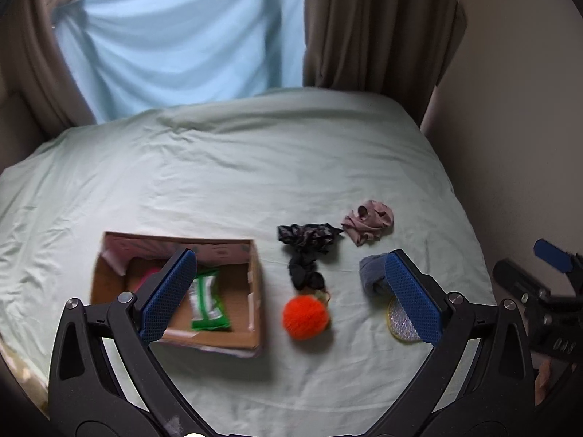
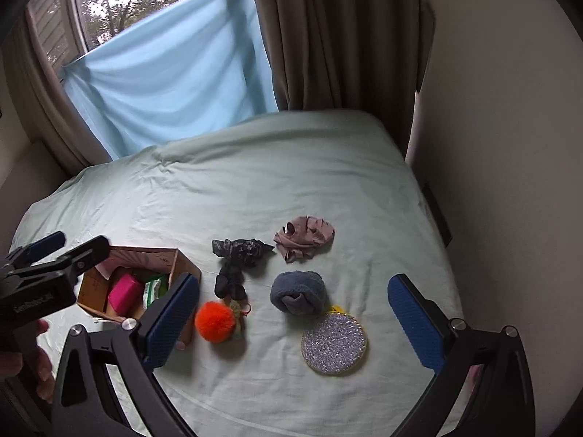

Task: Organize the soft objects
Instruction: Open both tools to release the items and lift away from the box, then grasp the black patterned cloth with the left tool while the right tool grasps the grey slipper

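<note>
A bed covered in a pale green wrinkled sheet (image 2: 255,189) carries all items. An open brown cardboard box (image 1: 255,313) sits on its left part; inside lie a green-and-white plastic packet (image 1: 207,300) and a bright pink block (image 2: 124,291).

Left hand-held gripper (image 1: 291,293): jaws wide apart, holding nothing, hovering above the bed between box and loose items. Right hand-held gripper (image 2: 293,326): jaws likewise spread, empty, above the loose items.

Loose items lie right of the box, all on the sheet:
- crumpled dusty-pink cloth (image 2: 304,238), farthest back;
- black patterned fabric piece (image 2: 240,255), just left of it;
- rolled grey-blue fleece bundle (image 2: 298,291), touching the rim of a round silver beaded disc with yellow edge (image 2: 333,343);
- fluffy orange pom-pom ball (image 2: 215,321), just beside the box's near right corner.
</note>
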Demonstrator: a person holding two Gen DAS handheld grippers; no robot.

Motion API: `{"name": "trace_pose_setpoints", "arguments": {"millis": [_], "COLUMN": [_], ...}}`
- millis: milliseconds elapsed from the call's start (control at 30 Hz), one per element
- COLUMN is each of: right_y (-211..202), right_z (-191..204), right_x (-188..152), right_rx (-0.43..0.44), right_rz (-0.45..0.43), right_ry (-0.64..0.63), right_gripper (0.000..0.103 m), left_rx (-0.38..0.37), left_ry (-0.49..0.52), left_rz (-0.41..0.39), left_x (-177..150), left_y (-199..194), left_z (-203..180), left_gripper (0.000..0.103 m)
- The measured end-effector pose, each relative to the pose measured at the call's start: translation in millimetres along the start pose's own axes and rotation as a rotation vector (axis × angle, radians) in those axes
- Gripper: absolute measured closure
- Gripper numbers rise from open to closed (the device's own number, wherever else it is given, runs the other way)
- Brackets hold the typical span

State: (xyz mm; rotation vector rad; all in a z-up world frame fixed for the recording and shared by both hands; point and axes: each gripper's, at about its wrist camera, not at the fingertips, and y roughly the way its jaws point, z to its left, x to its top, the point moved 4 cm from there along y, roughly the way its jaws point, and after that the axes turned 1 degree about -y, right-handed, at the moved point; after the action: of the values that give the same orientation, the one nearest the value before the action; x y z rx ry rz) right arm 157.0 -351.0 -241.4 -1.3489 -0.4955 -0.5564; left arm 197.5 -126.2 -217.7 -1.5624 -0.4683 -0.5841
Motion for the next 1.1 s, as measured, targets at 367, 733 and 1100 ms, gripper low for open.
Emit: {"name": "trace_pose_setpoints", "arguments": {"millis": [367,733,1100], "right_y": [108,189,247], "right_z": [-17,-21,-19], "right_x": [-18,-48,-68], "right_rx": [-0.008,0.026,0.015], "right_rz": [0.127,0.229,0.304], "right_ry": [0.034,0.012,0.010], "right_gripper": [0.000,0.000,0.000], "left_rx": [-0.026,0.012,0.071], "left_ry": [0.001,0.023,0.068], "left_rz": [0.164,0.324,0.406], "left_x": [14,-12,-31], "left_y": [150,267,340], "left_z": [-33,-40,-39], "left_gripper": [0.000,0.000,0.001]}}
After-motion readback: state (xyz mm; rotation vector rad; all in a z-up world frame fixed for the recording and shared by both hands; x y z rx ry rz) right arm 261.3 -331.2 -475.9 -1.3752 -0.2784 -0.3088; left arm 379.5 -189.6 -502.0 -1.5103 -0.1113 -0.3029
